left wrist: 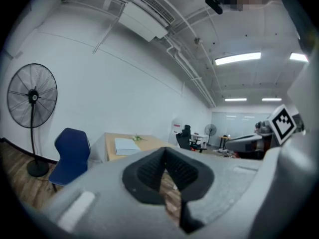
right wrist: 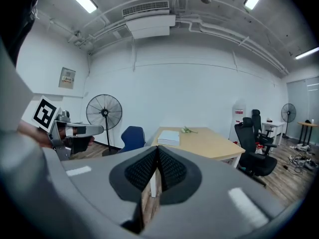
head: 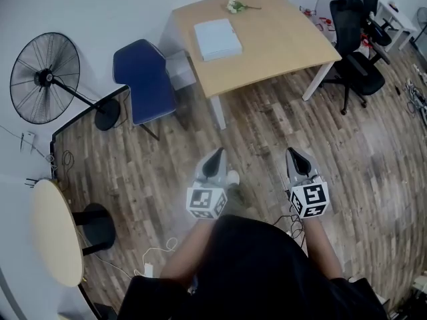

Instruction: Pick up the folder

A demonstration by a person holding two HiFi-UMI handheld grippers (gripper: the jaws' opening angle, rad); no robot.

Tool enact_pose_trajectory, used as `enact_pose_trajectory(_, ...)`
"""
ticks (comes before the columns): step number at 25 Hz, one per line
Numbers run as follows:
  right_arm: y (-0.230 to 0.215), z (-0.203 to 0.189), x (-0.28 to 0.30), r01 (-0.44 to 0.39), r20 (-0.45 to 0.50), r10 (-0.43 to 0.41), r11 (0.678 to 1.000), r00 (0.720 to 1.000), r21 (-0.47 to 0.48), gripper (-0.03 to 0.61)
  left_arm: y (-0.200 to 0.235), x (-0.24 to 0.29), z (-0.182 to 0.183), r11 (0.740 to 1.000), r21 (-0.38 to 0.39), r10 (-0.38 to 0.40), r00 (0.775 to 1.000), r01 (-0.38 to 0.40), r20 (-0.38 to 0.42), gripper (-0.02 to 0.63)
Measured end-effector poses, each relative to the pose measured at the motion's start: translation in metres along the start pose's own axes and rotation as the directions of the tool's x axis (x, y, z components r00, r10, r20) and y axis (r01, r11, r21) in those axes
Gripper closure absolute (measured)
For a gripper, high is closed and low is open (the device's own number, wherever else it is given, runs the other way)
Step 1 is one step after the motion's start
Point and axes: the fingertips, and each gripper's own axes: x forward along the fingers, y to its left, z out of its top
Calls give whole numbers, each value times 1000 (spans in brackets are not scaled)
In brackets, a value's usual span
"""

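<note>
1. Blue chair, left of centre, stands just beside the table; we could clip it walking in.
2. Our left gripper, lower centre, is closed on nothing, well apart from the folder lying flat on the table, upper centre.
3. Our right gripper is likewise shut and empty; unopened jaws would just shove the folder toward the flowers.

The room is being viewed steeply from above, with the table far off at upper middle. The same table is being viewed level, distantly, by both gripper views.
</note>
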Motion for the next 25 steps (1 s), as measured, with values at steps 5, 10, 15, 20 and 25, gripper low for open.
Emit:
enact_pose_trajectory(5, -21, 49, 83, -10, 12, 9, 998, 1000, 55, 578, 54, 65, 27, 1000, -15, -21, 1000, 21, -4, 612)
enact_pose_trajectory(10, -38, 90, 160, 4, 14, -5, 999, 1000, 49, 578, 112, 127, 53, 999, -19, -30, 999, 30, 10, 612)
enact_pose_trajectory(15, -48, 105, 221, 19, -16, -19, 999, 1000, 37, 578, 157, 177, 74, 999, -24, -44, 999, 45, 26, 612)
enact_pose_trajectory(20, -56, 119, 269, 44, -18, -43, 998, 999, 37, 578, 194, 213, 85, 997, -18, -69, 997, 70, 31, 612)
enact_pose_trajectory(25, -52, 106, 295, 28, -55, -25, 998, 998, 49, 578, 218, 223, 77, 998, -47, -48, 999, 49, 20, 612)
